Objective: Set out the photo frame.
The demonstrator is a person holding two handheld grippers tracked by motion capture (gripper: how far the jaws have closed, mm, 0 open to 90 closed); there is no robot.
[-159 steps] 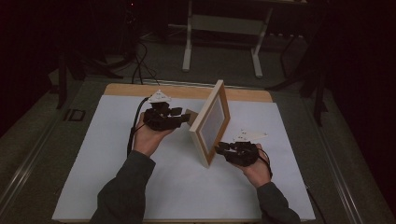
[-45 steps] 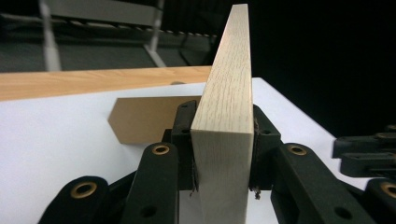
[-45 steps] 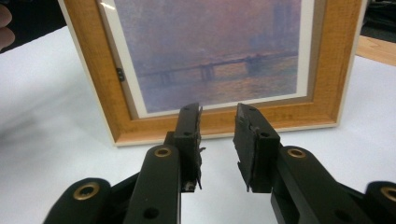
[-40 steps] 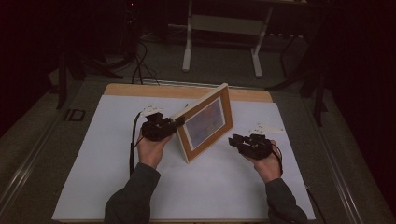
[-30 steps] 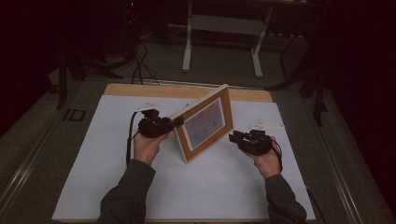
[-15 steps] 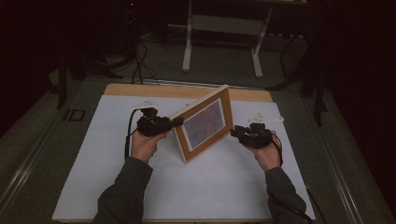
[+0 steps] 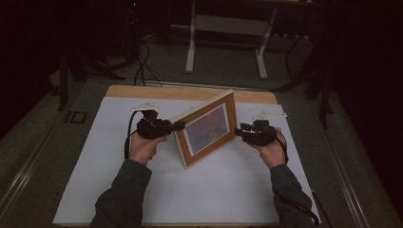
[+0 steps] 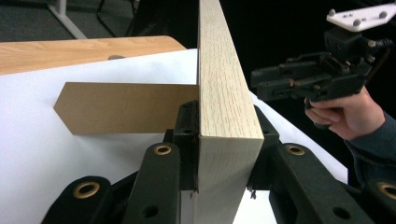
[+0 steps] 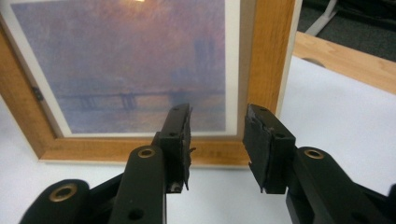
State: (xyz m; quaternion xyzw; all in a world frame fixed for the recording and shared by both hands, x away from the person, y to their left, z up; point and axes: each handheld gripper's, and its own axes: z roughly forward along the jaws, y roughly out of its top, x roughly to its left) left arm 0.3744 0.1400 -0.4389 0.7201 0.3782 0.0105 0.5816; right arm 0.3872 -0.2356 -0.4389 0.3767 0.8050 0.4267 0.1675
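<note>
A wooden picture frame [image 7: 207, 128] with a purple-toned print stands tilted on the white sheet near the table's middle. My left gripper [image 7: 177, 126] is shut on the frame's left edge [image 8: 224, 116], with a jaw on each face of the wood. A brown cardboard stand flap [image 8: 121, 108] sticks out from the frame's back onto the sheet. My right gripper [image 7: 241, 130] is open just off the frame's right lower corner. In the right gripper view its jaws face the print [image 9: 126, 65] and the bottom rail [image 9: 140, 149], with nothing between them [image 9: 217, 144].
A white sheet [image 7: 199, 190] covers most of the wooden table [image 7: 142, 91], whose bare strip shows along the far edge. Beyond the table stand a metal rack's legs [image 7: 225, 42] and cables on a dark floor.
The frame has turned from edge-on to face the person, tilted back, still in my left gripper. My right gripper let go, drew back to the right, then moved in toward the frame's right edge.
</note>
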